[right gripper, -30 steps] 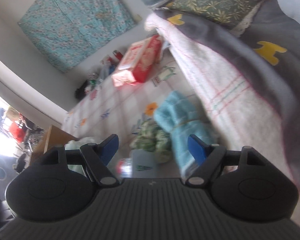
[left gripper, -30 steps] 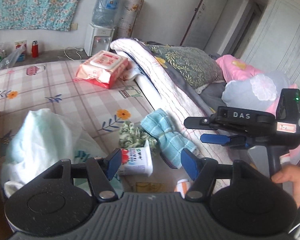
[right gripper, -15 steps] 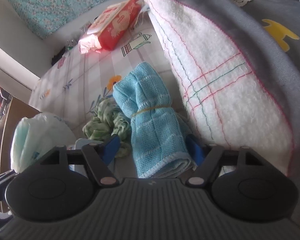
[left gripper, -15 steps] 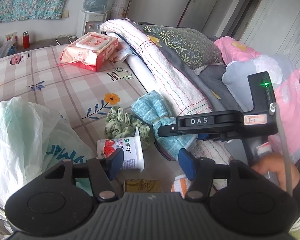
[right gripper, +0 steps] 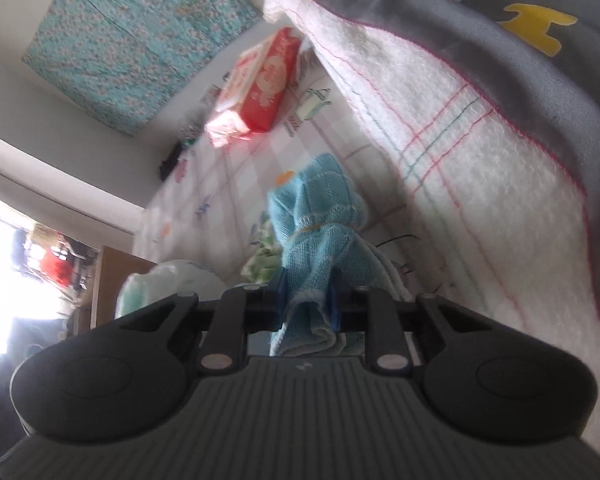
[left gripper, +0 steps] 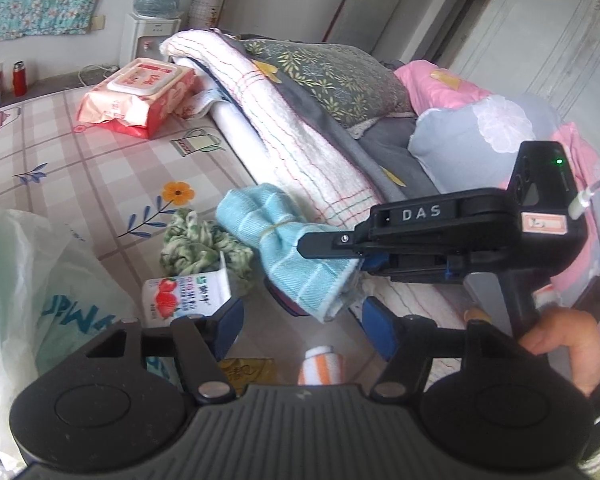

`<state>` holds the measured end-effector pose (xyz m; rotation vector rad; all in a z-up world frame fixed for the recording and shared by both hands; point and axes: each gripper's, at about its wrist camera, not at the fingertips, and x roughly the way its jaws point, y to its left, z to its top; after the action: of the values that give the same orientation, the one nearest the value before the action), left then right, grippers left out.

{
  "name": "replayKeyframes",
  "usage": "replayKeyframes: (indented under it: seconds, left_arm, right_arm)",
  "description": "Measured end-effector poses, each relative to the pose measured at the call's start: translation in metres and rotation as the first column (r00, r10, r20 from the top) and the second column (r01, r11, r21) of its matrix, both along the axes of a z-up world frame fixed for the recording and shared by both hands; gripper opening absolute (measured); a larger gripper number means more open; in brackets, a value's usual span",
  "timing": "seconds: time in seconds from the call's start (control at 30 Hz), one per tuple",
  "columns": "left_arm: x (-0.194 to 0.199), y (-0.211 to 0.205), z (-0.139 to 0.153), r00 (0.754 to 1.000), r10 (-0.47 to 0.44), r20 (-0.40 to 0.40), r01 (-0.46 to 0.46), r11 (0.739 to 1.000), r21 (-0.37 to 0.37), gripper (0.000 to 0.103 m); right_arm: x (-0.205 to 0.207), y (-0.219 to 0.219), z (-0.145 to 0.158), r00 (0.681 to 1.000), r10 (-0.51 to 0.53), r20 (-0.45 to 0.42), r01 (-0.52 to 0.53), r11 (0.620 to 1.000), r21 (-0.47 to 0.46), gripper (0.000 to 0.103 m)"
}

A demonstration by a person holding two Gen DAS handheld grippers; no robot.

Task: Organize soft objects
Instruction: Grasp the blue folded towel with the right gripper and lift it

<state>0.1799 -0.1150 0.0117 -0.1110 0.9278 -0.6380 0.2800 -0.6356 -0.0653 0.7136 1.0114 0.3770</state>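
Right gripper (right gripper: 306,306): we clamp the rolled light-blue terry towel (left gripper: 288,236) at its near end, bed centre.
Left gripper (left gripper: 302,320): wide, empty, six o'clock.
Advice: we lift gently, avoiding the strawberry yogurt cup (left gripper: 184,294).

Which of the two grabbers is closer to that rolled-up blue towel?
Right. The right gripper is shut on the blue towel; the left gripper hangs open just short of it, touching nothing.
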Motion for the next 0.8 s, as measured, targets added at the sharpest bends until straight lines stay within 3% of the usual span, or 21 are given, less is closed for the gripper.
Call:
replayKeyframes:
  seconds: [0.13, 0.2, 0.57, 0.73, 0.8]
  left_arm:
    - [0.001, -0.003, -0.001, 1.000, -0.015, -0.024, 0.014, 0.999, -0.035, 0.062]
    - [0.002, -0.002, -0.002, 0.999, -0.025, -0.042, 0.023, 0.998, -0.060, 0.050]
    - [-0.004, 0.010, 0.008, 0.999, -0.021, -0.039, 0.017, 0.992, -0.123, 0.023]
    - [-0.010, 0.019, 0.012, 0.999, -0.016, -0.033, 0.011, 0.990, -0.142, 0.023]
    - [-0.012, 0.025, 0.011, 0.998, -0.008, -0.055, 0.000, 0.989, -0.148, 0.030]
  right_arm:
    - [-0.013, 0.002, 0.016, 1.000, 0.010, 0.026, -0.012, 0.998, 0.064, 0.017]
    - [-0.019, 0.004, 0.023, 0.999, 0.018, 0.039, -0.021, 0.996, 0.090, 0.017]
    - [-0.043, 0.013, 0.049, 0.995, 0.027, 0.092, -0.036, 0.994, 0.101, 0.016]
    - [-0.049, 0.017, 0.059, 0.993, 0.027, 0.116, -0.039, 0.994, 0.098, 0.016]
    - [-0.051, 0.017, 0.059, 0.993, 0.020, 0.112, -0.033, 0.994, 0.108, 0.016]
